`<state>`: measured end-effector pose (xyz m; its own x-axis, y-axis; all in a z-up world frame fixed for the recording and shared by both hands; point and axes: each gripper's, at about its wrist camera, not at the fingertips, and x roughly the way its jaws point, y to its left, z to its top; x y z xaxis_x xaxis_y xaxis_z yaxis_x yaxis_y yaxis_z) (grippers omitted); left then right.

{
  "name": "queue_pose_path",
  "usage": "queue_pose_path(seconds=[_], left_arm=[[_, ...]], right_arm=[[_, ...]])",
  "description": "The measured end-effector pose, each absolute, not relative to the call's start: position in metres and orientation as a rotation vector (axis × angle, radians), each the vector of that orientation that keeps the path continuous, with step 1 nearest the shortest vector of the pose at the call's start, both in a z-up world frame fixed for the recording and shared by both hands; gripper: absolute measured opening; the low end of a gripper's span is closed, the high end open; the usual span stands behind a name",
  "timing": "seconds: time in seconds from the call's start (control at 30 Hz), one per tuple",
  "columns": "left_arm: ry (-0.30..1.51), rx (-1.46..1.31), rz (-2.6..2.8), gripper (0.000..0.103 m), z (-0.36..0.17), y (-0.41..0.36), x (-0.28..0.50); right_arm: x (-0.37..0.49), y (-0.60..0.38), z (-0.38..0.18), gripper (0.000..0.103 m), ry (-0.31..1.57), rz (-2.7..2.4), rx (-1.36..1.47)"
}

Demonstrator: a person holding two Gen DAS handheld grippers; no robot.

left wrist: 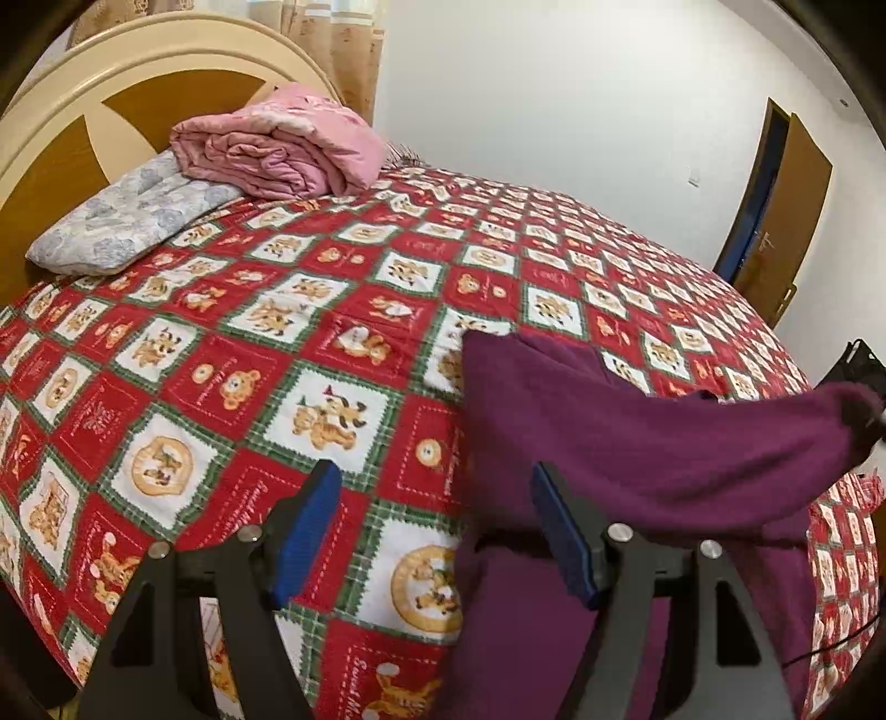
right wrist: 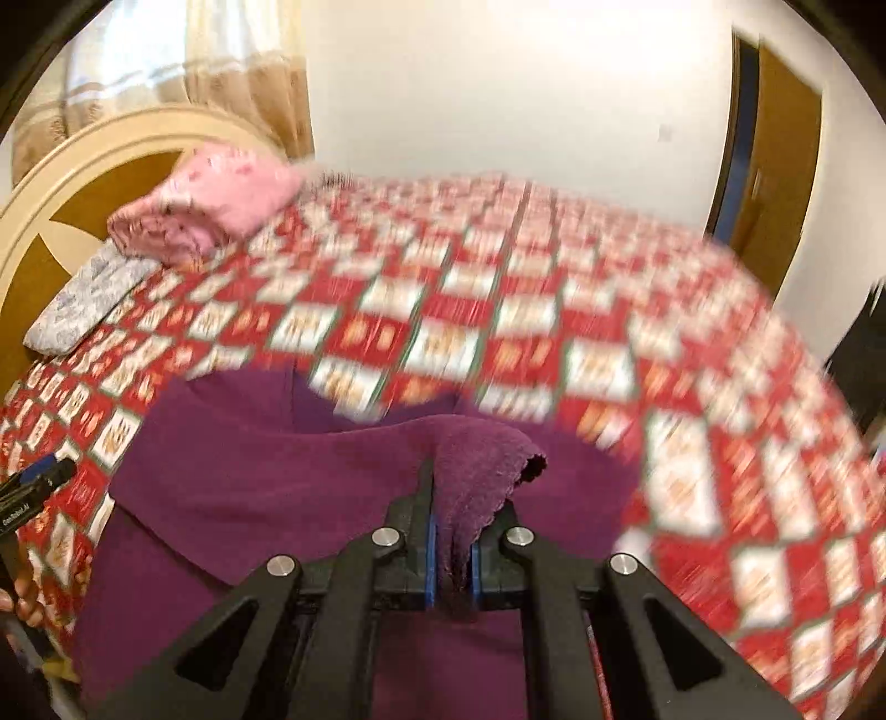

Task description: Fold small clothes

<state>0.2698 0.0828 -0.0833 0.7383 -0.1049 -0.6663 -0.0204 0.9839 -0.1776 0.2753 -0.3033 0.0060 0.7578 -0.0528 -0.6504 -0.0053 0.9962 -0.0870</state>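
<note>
A purple knit garment (left wrist: 626, 443) lies on the red patterned bedspread (left wrist: 249, 343) near the bed's front edge. My left gripper (left wrist: 432, 498) is open and empty, just above the bedspread at the garment's left edge; its right finger (left wrist: 559, 526) is over the cloth. My right gripper (right wrist: 451, 531) is shut on a scalloped end of the purple garment (right wrist: 482, 471) and holds it lifted above the rest of the cloth (right wrist: 266, 476). The right gripper shows at the far right of the left wrist view (left wrist: 864, 415). The left gripper's tip shows at the left of the right wrist view (right wrist: 50, 476).
A folded pink quilt (left wrist: 277, 149) rests on a grey flowered pillow (left wrist: 127, 221) by the wooden headboard (left wrist: 66, 127). A brown door (left wrist: 786, 194) stands open at the far right wall. Curtains (left wrist: 343, 50) hang behind the headboard.
</note>
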Motion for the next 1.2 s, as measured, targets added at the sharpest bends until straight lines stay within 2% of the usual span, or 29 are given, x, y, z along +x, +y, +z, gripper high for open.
queue_pose_path(seconds=[0.07,0.2,0.5,0.7,0.87,1.0,1.2], left_arm=[[0.738,-0.173,-0.047,0.073,-0.083,0.080,0.273],[0.745,-0.163,-0.058,0.073,-0.085,0.069,0.281],[0.750,-0.069,-0.086,0.073,-0.091,0.024,0.312],[0.807,0.003,-0.071,0.073,-0.111,-0.004,0.328],[0.834,0.018,-0.071,0.073,-0.120,-0.008,0.328],[0.837,0.061,-0.039,0.073,-0.123,-0.006,0.328],[0.855,0.101,0.015,0.074,-0.132,0.000,0.328]], right_arm=[[0.280,-0.319,0.009,0.008,0.706,-0.037,-0.097],[0.289,-0.351,-0.035,0.008,0.792,-0.031,-0.065],[0.292,-0.399,-0.111,0.010,0.890,-0.009,0.213],[0.288,-0.409,-0.112,0.023,0.899,-0.002,0.297],[0.267,-0.420,-0.083,0.023,0.830,-0.035,0.333],[0.246,-0.405,-0.064,0.023,0.789,-0.113,0.197],[0.249,-0.368,-0.094,0.023,0.895,-0.035,0.116]])
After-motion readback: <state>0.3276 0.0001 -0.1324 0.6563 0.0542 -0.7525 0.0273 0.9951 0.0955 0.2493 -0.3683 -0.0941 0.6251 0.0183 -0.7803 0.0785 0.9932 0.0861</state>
